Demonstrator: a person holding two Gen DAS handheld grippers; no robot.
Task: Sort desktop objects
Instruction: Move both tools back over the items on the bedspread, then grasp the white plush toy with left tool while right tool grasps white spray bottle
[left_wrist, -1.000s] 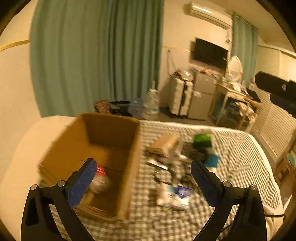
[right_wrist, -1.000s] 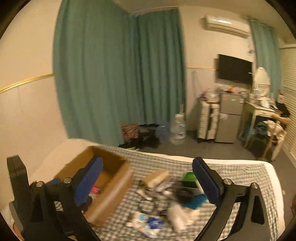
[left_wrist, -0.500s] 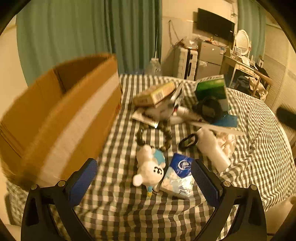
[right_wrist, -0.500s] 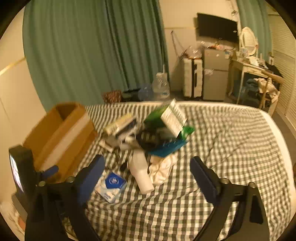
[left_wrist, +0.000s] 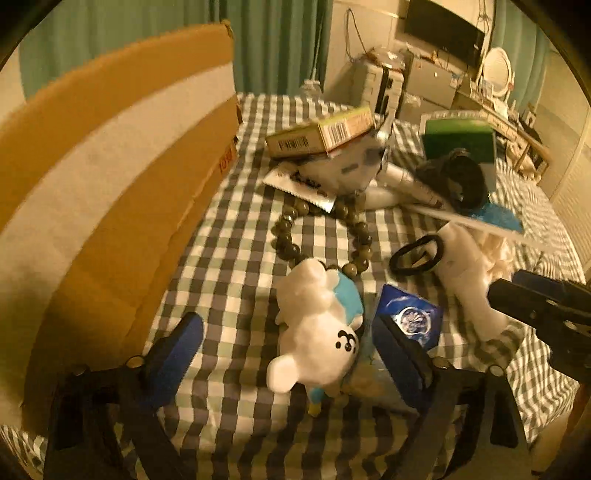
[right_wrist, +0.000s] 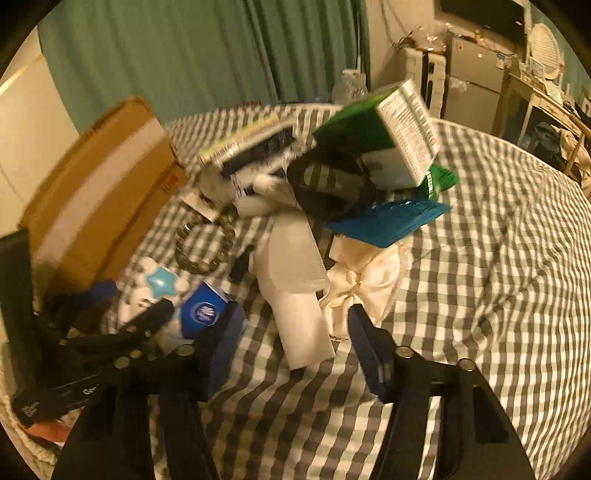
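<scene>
A pile of small objects lies on a checked cloth. My left gripper (left_wrist: 291, 347) is open with a white plush toy (left_wrist: 317, 332) between its fingers, not clamped. A blue tissue packet (left_wrist: 410, 317) lies by its right finger. My right gripper (right_wrist: 295, 350) is open around the near end of a white bottle (right_wrist: 295, 291). Behind lie a bead bracelet (left_wrist: 317, 232), a black hair tie (left_wrist: 417, 254), a green box (right_wrist: 384, 136), a flat yellow box (left_wrist: 321, 136), a blue comb-like piece (right_wrist: 388, 221) and a white cloth (right_wrist: 365, 284).
A big cardboard box (left_wrist: 110, 184) stands close on the left; it also shows in the right wrist view (right_wrist: 96, 192). The checked cloth (right_wrist: 498, 258) spreads bare to the right. Curtains, a fridge and a desk stand beyond the bed.
Both grippers dropped from high above to just over the cloth. The left one came down around the plush toy, the right one around the white bottle. Both stayed open.
</scene>
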